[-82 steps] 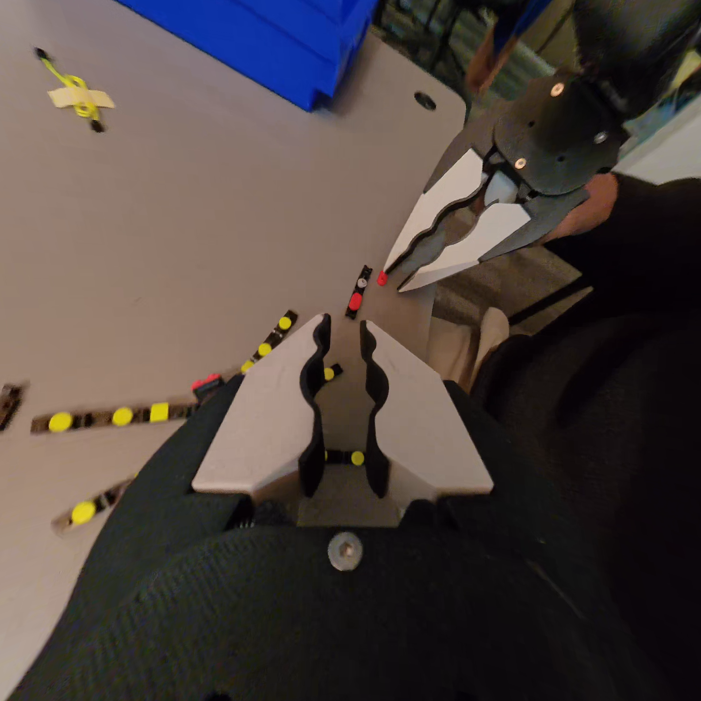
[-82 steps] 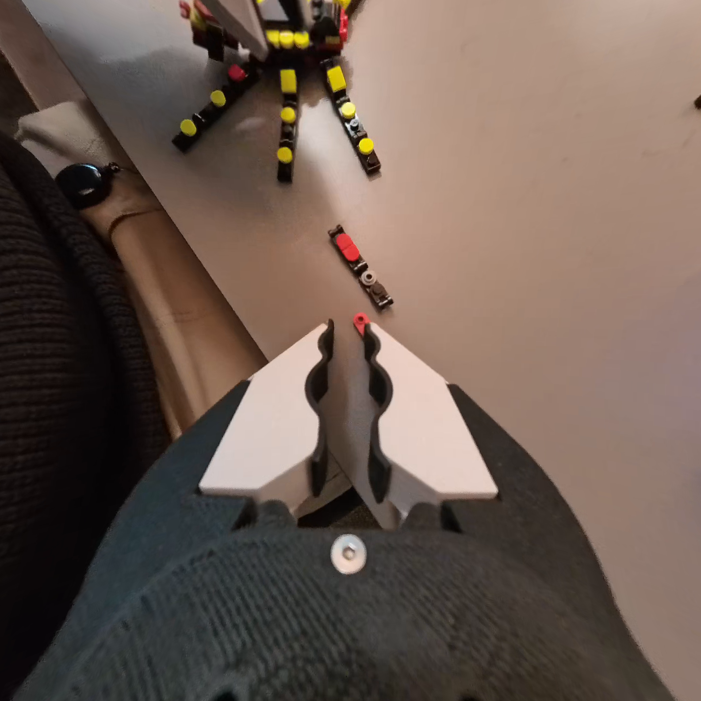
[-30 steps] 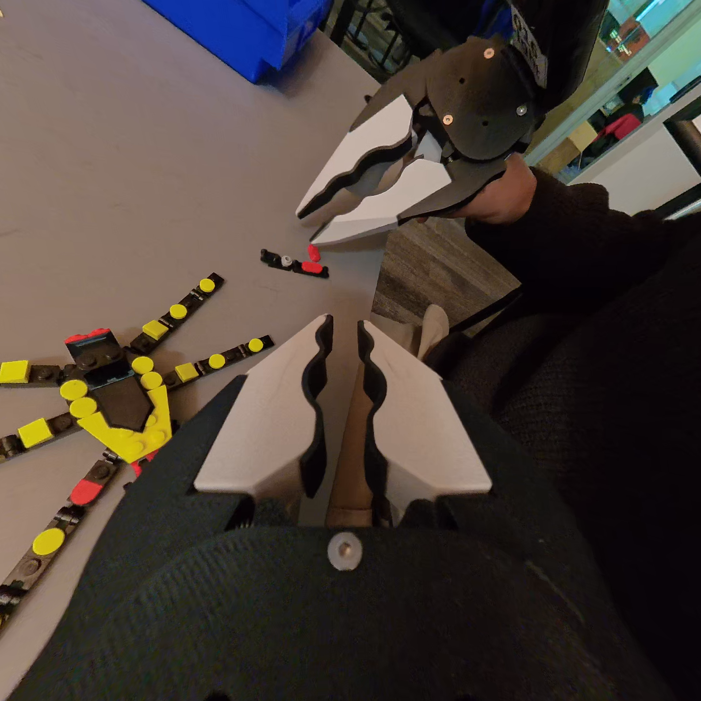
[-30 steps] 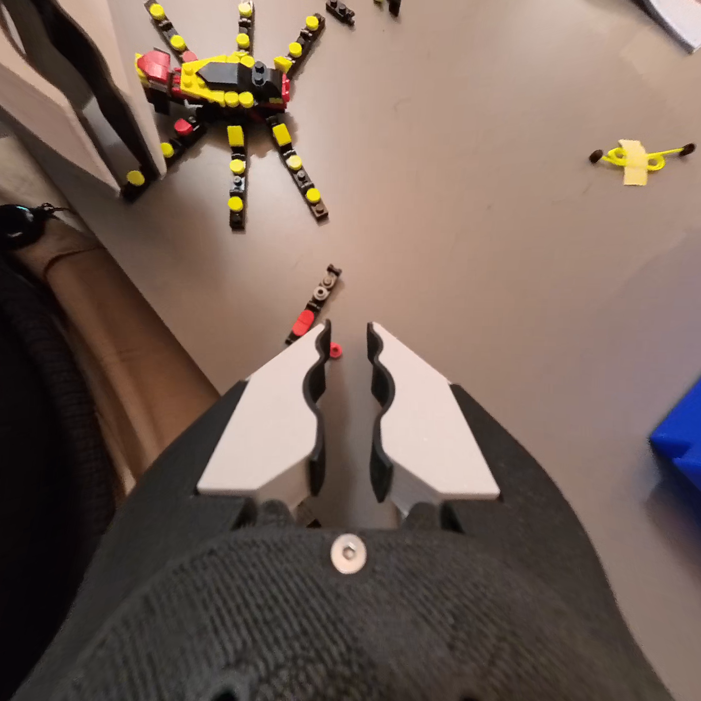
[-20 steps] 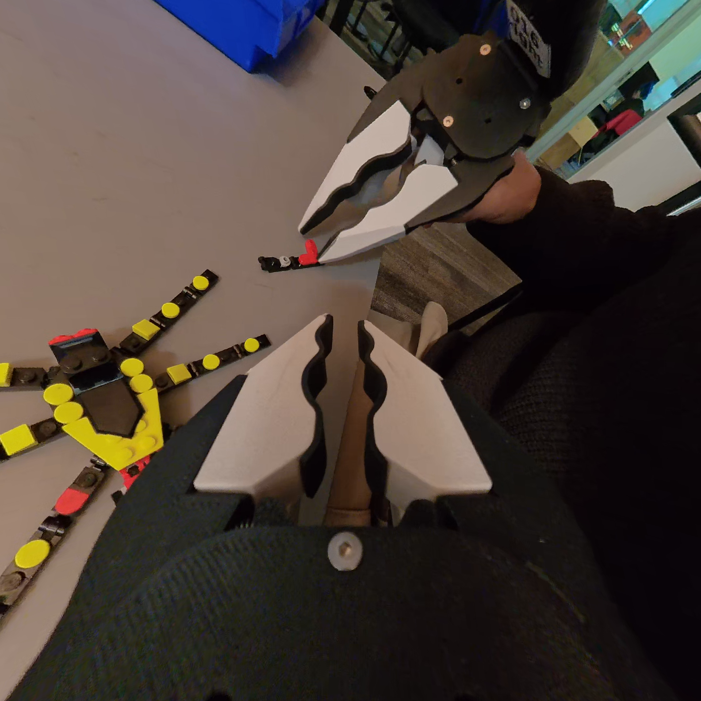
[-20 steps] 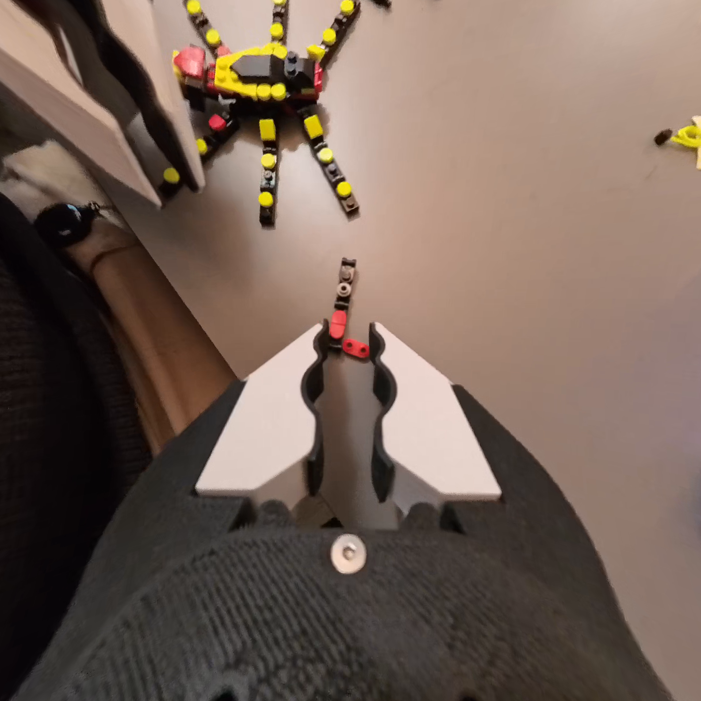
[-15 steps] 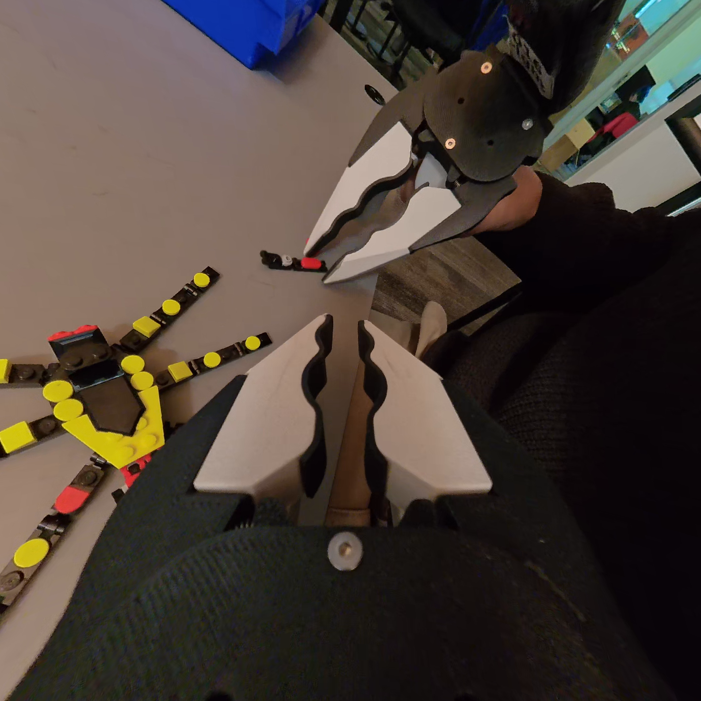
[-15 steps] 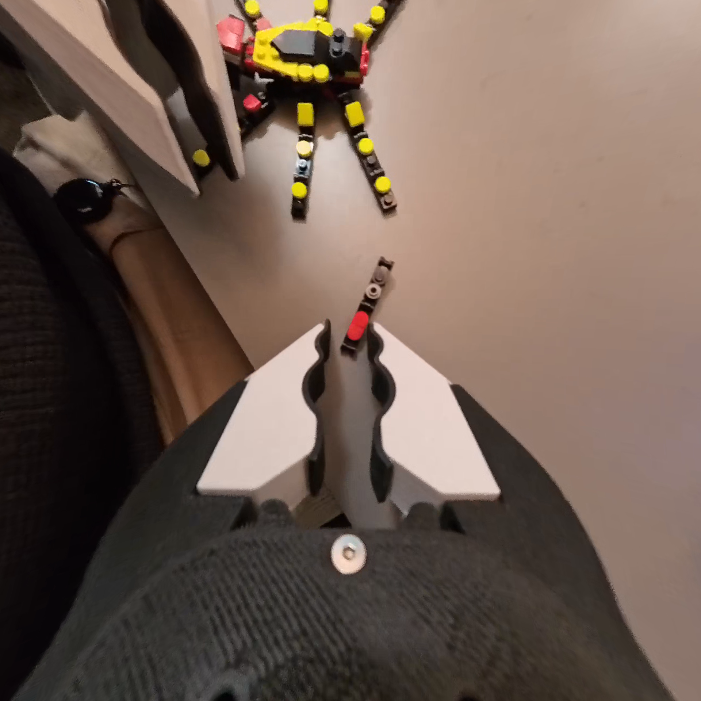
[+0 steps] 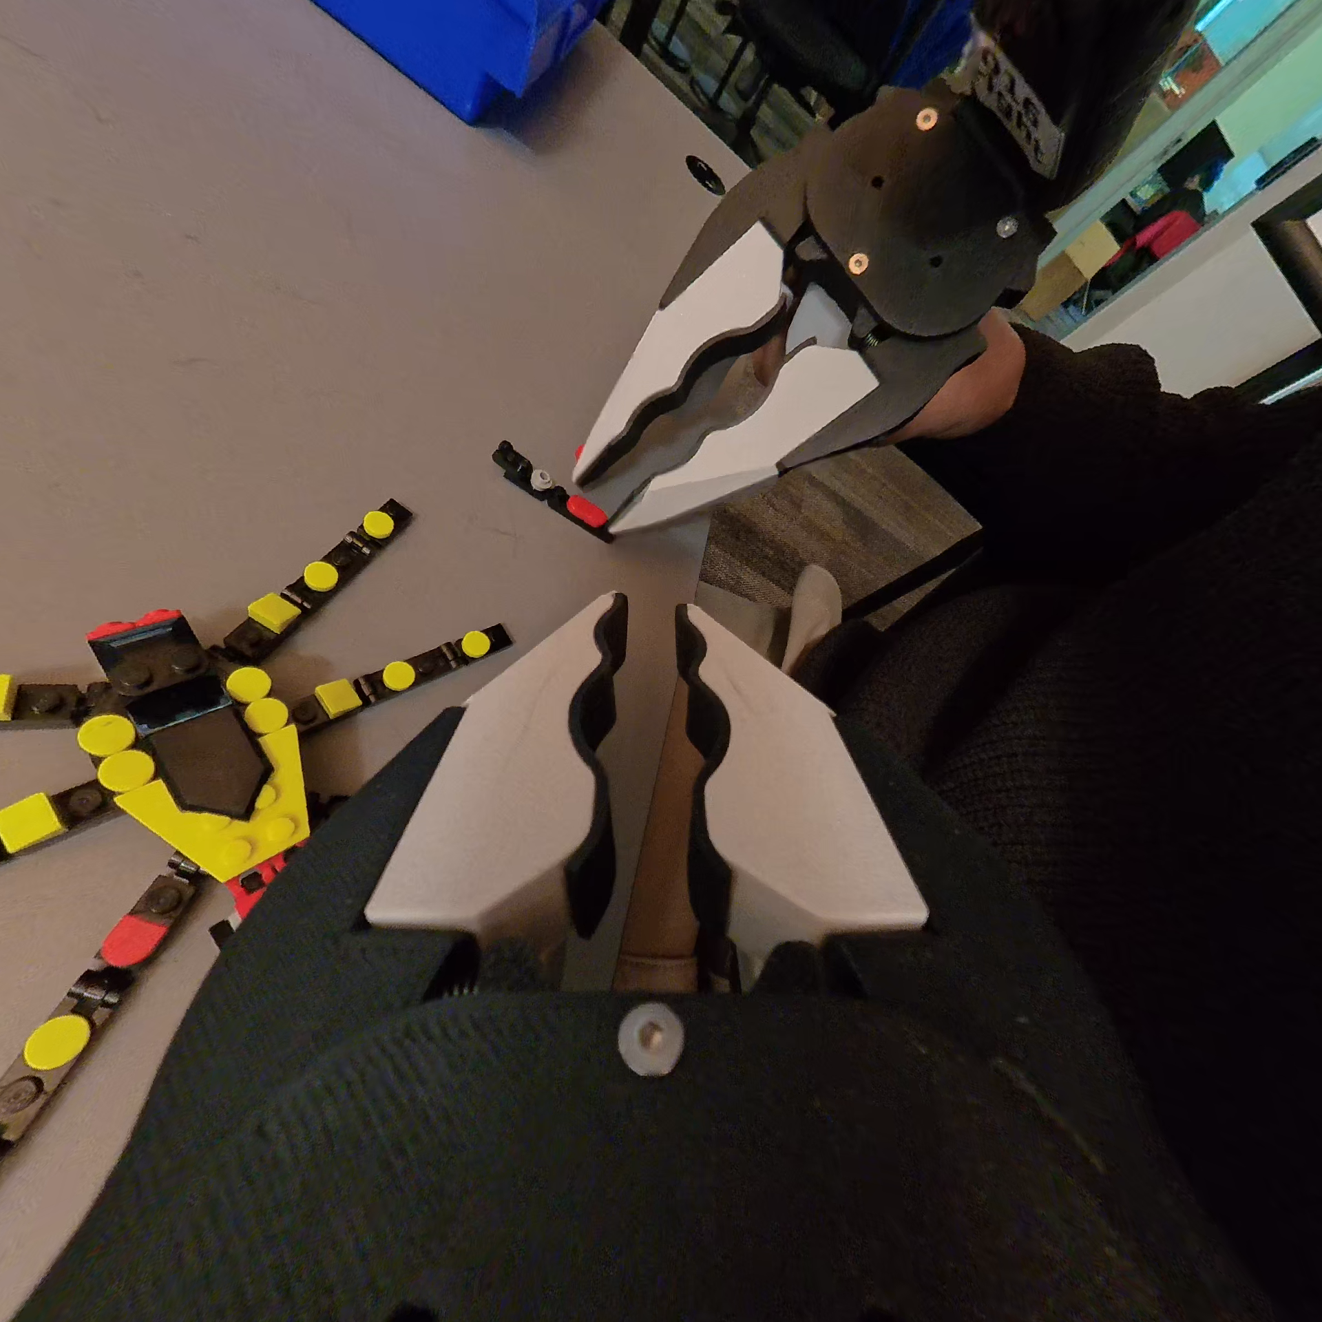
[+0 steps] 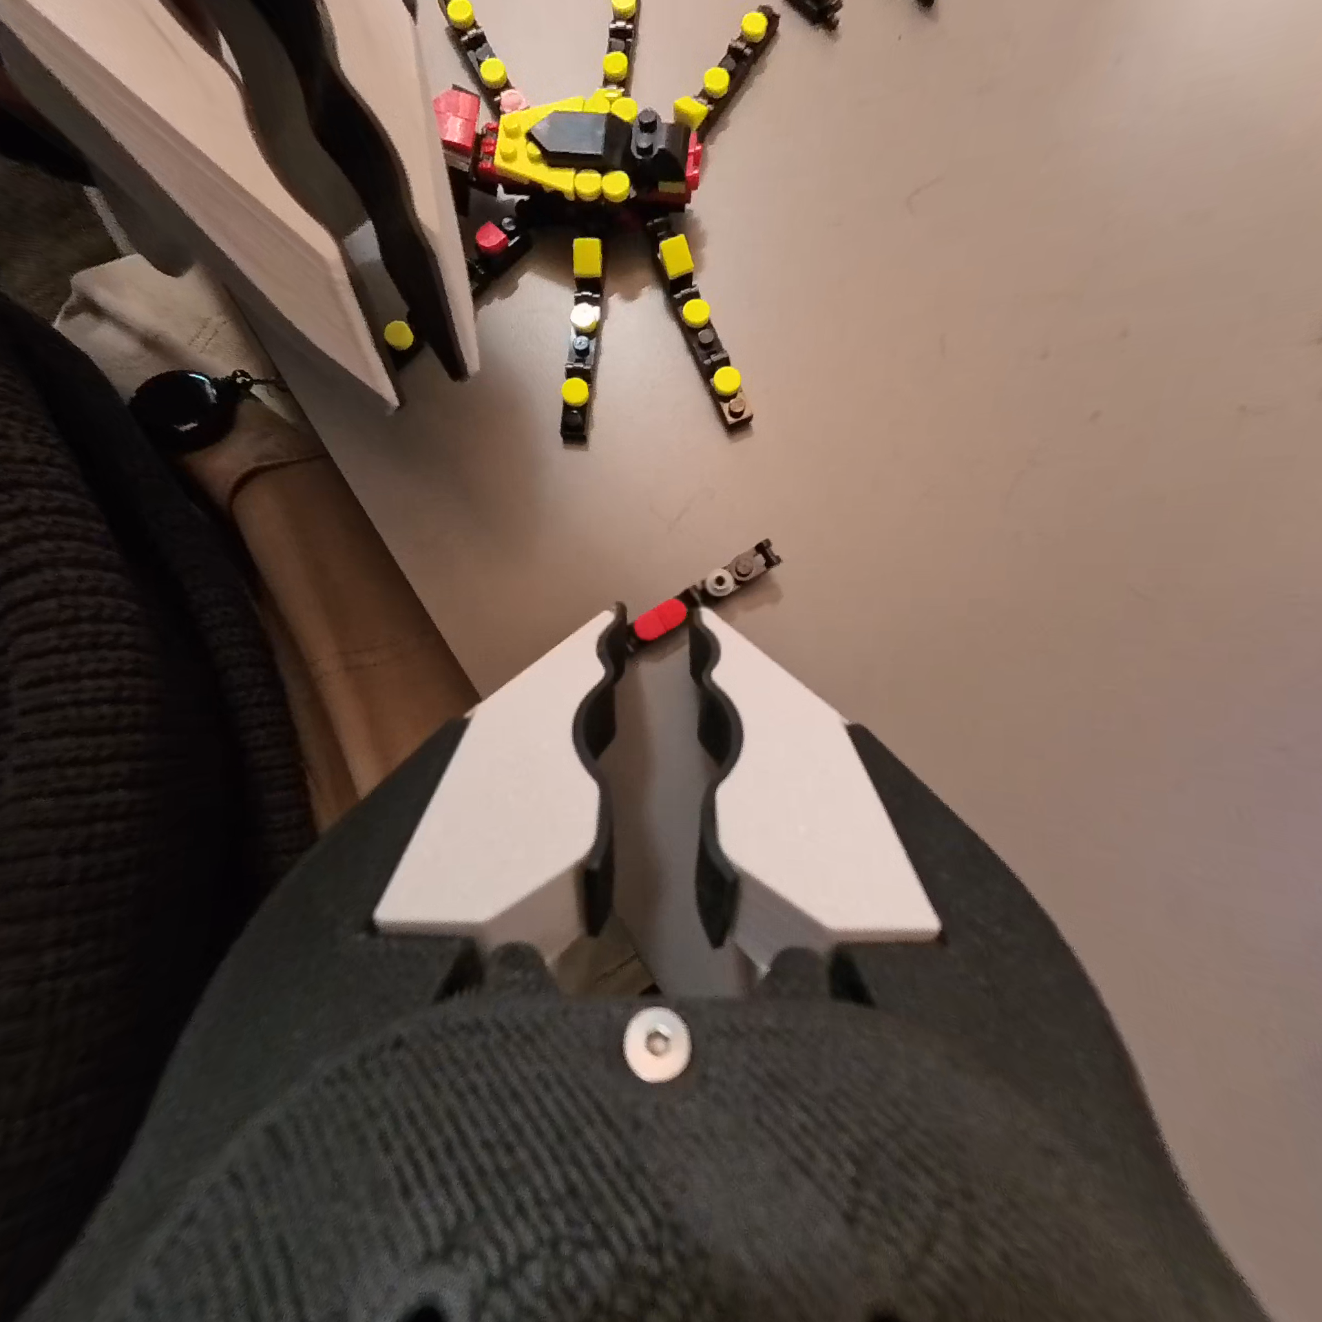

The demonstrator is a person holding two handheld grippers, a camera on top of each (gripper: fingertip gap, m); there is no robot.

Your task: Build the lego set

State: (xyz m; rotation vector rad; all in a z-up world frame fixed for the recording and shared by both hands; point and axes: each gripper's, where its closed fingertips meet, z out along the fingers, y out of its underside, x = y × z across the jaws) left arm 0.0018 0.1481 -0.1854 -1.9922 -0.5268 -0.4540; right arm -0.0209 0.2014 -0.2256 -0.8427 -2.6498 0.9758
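Note:
A yellow, black and red Lego spider [image 9: 193, 751] lies flat on the grey table [image 9: 286, 286], its legs spread; it also shows in the right wrist view [image 10: 586, 150]. A loose black leg strip [image 10: 722, 581] with a red tile [image 10: 662, 619] lies near the table's front edge. My right gripper [image 10: 657, 619] is open, its tips on either side of the strip's red end [image 9: 585, 509]. A small red piece [image 9: 578, 452] peeks out by its upper fingertip. My left gripper [image 9: 647, 615] is open and empty, over the table edge beside the spider.
A blue bin [image 9: 465, 43] stands at the far side of the table. A small black disc [image 9: 704, 184] sits in the tabletop near the edge. The person's lap and tan trousers [image 10: 336, 615] are just off the edge. Small black bits [image 10: 815, 11] lie beyond the spider. The gap from one gripper's tips to the other's is roughly 8 centimetres.
My right gripper has come down and forward onto the loose leg strip, and its tips now straddle the red tile. The strip has turned slightly. My left gripper has barely moved.

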